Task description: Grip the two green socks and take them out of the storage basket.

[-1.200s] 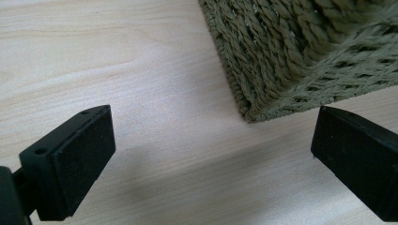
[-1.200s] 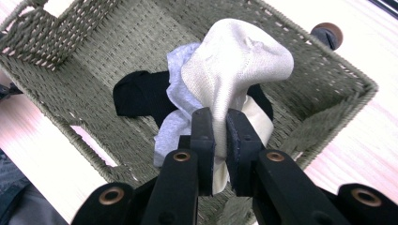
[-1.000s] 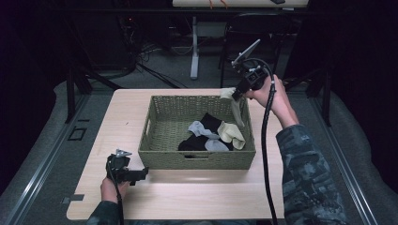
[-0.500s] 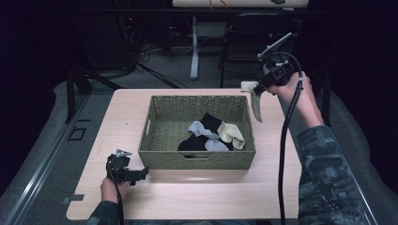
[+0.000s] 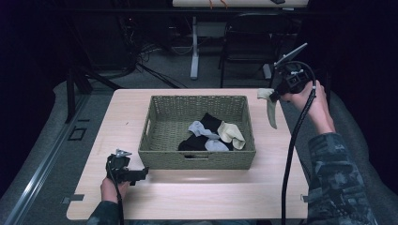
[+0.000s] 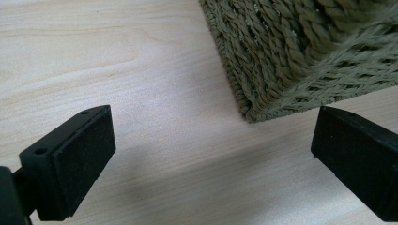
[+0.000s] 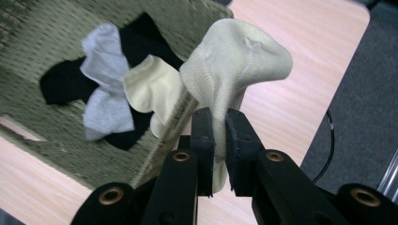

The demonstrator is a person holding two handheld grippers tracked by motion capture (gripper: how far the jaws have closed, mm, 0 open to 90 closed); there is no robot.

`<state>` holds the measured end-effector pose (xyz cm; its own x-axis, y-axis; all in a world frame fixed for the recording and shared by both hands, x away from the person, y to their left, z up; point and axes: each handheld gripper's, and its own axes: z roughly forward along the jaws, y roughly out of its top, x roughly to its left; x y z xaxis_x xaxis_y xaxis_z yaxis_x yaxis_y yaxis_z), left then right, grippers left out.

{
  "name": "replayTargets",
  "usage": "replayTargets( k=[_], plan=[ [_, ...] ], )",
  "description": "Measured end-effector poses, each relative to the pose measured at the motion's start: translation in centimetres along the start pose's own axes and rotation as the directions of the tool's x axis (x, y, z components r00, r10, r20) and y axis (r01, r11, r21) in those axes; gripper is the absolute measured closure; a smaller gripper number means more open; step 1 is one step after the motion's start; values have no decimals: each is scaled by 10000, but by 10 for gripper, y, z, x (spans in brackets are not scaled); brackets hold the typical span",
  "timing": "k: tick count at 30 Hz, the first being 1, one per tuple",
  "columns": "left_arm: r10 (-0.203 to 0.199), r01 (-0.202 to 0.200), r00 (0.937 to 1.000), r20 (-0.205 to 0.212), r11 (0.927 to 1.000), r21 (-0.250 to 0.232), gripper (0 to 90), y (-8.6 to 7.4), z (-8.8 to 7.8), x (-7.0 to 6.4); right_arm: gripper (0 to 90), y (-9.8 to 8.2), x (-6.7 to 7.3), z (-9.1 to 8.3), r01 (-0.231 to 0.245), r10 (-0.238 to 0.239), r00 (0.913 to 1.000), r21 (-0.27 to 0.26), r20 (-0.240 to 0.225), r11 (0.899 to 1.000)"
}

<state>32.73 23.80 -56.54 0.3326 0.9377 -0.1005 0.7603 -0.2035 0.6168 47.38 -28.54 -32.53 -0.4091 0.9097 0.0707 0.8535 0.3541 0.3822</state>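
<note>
Right gripper is pinching the pale cream cotton sock between closed jaws, holding it at the right of the high view, over the table's right edge and outside the olive woven wicker basket, probably to sort it out of the pile. The sock is hanging limp below the pinch. Left gripper, jaws apart and empty, is idling at lower left beside the basket's near corner.

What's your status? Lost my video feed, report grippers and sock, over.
Right gripper shut on cream sock, hanging beyond wicker basket's right side. Left gripper open, low over table at basket's near left corner. Nothing in the way.
</note>
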Motion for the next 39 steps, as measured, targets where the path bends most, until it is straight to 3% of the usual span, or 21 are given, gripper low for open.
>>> replayTargets(
  k=[9, 12, 13, 14, 15, 17, 18, 19, 20, 23, 25, 26, 29, 30, 31, 32, 33, 34, 35, 37, 39],
  plan=[
    [7, -7, 10000, 3, 10000, 36, 1, 0, 0, 0, 830, -21, -20, 41, -428, 433, 9990, 595, -76, 9973],
    [23, -23, 10000, 16, 10000, 75, 1, 0, 1, -1, 830, -34, -24, 69, -596, 618, 9979, 979, -193, 9934],
    [23, -23, 10000, 16, 10000, 75, 1, 0, 1, -1, 830, -34, -24, 69, -596, 618, 9979, 979, -193, 9934],
    [18, -18, 10000, 13, 10000, 68, 1, 0, 1, -1, 830, -40, -26, 86, -670, 711, 9970, 1236, -292, 9901],
    [18, -18, 10000, 13, 10000, 68, 1, 0, 1, -1, 830, -40, -26, 86, -670, 711, 9970, 1236, -292, 9901],
    [9, -9, 10000, 7, 10000, 48, 1, 0, 0, 0, 830, -47, -27, 107, -928, 985, 9944, 1303, -382, 9871],
    [-6, 6, 10000, 7, 10000, 46, 1, 0, 0, 0, 830, -47, -27, 107, -928, 985, 9944, 1303, -382, 9871],
    [0, 0, 10000, 0, 10000, 54, 1, 0, 0, 0, 829, -51, -27, 121, -1046, 1127, 9926, 1506, -461, 9830],
    [0, 0, 10000, 0, 10000, 54, 1, 0, 0, 0, 829, -51, -27, 121, -1046, 1127, 9926, 1506, -461, 9830],
    [4, -4, 10000, 30, 10000, 73, 1, 0, 1, 0, 827, -55, -27, 143, -1052, 1174, 9916, 1912, -536, 9759],
    [4, -4, 10000, 17, 10000, 49, 1, 0, 0, 0, 824, -56, -28, 145, -1007, 1124, 9925, 2006, -481, 9745],
    [-8, 8, 10000, -11, 10000, 47, 1, 0, 0, 0, 816, -57, -26, 150, -1236, 1324, 9905, 1843, -361, 9751],
    [3, -3, 10000, -1, 10000, 32, 1, 0, 0, 0, 706, -58, -26, 154, -1398, 1494, 9879, 1768, -426, 9743],
    [3, -3, 10000, -1, 10000, 32, 1, 0, 0, 0, 706, -58, -26, 154, -1398, 1494, 9879, 1768, -426, 9743],
    [-5, 5, 10000, 16, 10000, 30, 1, 0, -1, 0, 626, -57, -27, 151, -1270, 1377, 9894, 1868, -453, 9741],
    [-5, 5, 10000, 16, 10000, 30, 1, 0, -1, 0, 626, -57, -27, 151, -1270, 1377, 9894, 1868, -453, 9741],
    [-19, 19, 10000, 23, 10000, 27, 1, 0, -1, 0, 603, -58, -26, 150, -1477, 1563, 9867, 1549, -446, 9768],
    [-24, 24, 10000, 26, 10000, 23, 1, 0, -1, 0, 553, -57, -27, 147, -1367, 1464, 9880, 1630, -490, 9771],
    [-34, 34, 10000, 26, 10000, 20, 1, 0, -1, 0, 489, -56, -25, 139, -1450, 1519, 9875, 1365, -414, 9800],
    [-30, 30, 10000, 19, 10000, 20, 1, 0, -1, 0, 458, -55, -26, 134, -1220, 1308, 9900, 1442, -536, 9820],
    [-16, 16, 10000, 24, 10000, 10, 1, 0, -1, 0, 408, -52, -21, 119, -1231, 1288, 9904, 1040, -503, 9869]
  ],
)
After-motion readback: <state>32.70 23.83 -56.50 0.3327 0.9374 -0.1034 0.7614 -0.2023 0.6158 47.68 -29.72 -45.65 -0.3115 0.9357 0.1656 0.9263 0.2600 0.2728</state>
